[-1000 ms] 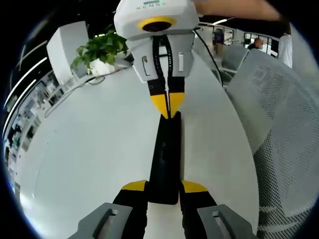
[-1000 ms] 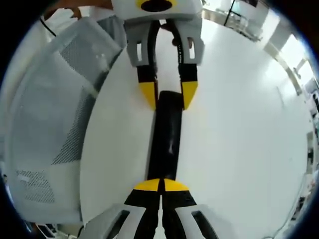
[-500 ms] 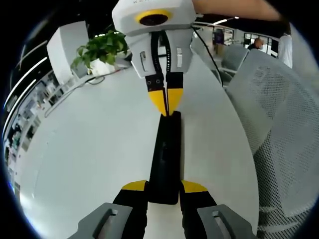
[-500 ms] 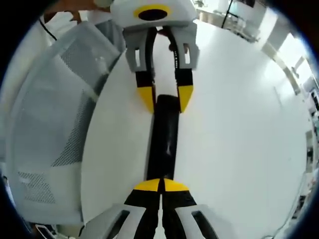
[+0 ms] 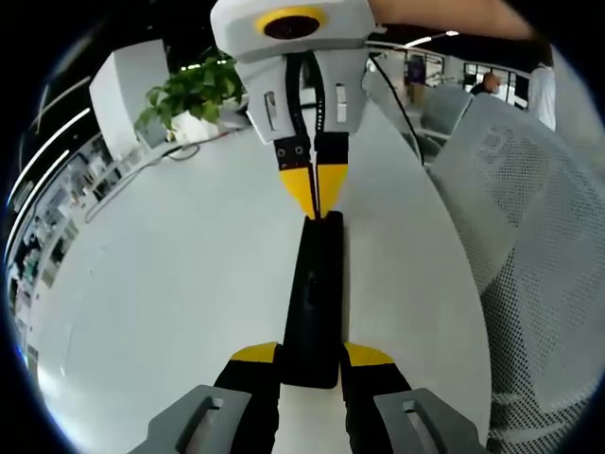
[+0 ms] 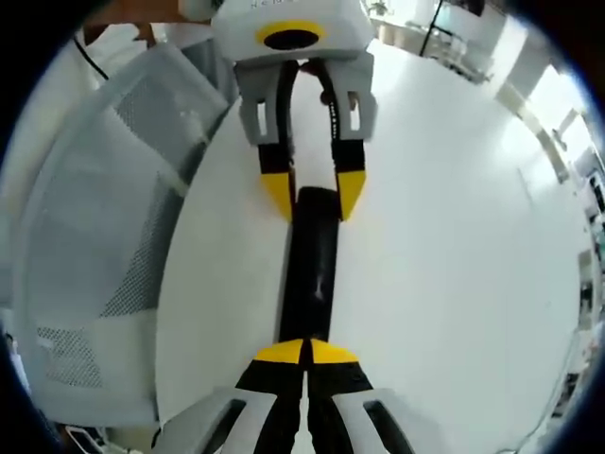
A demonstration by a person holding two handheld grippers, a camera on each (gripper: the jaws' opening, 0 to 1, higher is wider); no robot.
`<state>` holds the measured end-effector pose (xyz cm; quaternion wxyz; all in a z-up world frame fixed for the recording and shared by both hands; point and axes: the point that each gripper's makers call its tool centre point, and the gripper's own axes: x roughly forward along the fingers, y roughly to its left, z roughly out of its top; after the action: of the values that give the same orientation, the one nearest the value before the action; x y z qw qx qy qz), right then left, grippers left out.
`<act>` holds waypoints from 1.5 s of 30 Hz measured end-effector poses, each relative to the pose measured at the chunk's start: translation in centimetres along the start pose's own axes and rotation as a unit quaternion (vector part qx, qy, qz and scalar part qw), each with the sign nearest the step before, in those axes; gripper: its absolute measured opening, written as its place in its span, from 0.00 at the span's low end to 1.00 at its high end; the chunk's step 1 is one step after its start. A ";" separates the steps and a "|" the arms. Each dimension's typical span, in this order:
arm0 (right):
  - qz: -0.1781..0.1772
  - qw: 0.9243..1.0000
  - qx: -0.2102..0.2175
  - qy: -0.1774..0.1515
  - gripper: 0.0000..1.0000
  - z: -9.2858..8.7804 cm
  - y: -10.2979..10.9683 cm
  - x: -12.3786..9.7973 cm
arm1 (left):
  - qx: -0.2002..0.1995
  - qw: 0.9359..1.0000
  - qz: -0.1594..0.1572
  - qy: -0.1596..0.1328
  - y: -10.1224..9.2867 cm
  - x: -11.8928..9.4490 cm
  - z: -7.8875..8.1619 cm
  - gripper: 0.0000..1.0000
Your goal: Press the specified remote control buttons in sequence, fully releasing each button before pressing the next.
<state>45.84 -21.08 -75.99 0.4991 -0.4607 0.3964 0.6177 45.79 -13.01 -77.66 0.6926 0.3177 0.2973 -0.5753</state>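
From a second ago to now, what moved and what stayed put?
In the left gripper view, the right gripper, jaws shut, has edged up and away from the far end of the black remote control. The left gripper stays clamped on the remote's near end, with its jaws either side. The remote, white table, potted plant and mesh chair are unchanged.

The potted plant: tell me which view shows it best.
The left gripper view: the potted plant stands at the far edge of the white table, leaves plain to see. In the right gripper view I cannot make out a plant.
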 end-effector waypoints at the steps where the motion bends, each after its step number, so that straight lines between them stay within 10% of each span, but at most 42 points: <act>1: 0.000 1.000 0.000 0.000 0.00 0.0 0.0 0.0 | 0.000 1.000 0.000 0.000 0.0 0.0 0.0 0.24; 45: 0.015 1.000 -0.021 0.012 0.00 1.3 0.0 1.7 | 0.000 1.000 -0.002 -0.004 -0.1 0.0 -0.1 0.24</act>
<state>45.49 -19.41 -77.26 0.4752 -0.4723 0.3961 0.6278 45.69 -12.91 -77.70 0.6929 0.3148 0.2950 -0.5778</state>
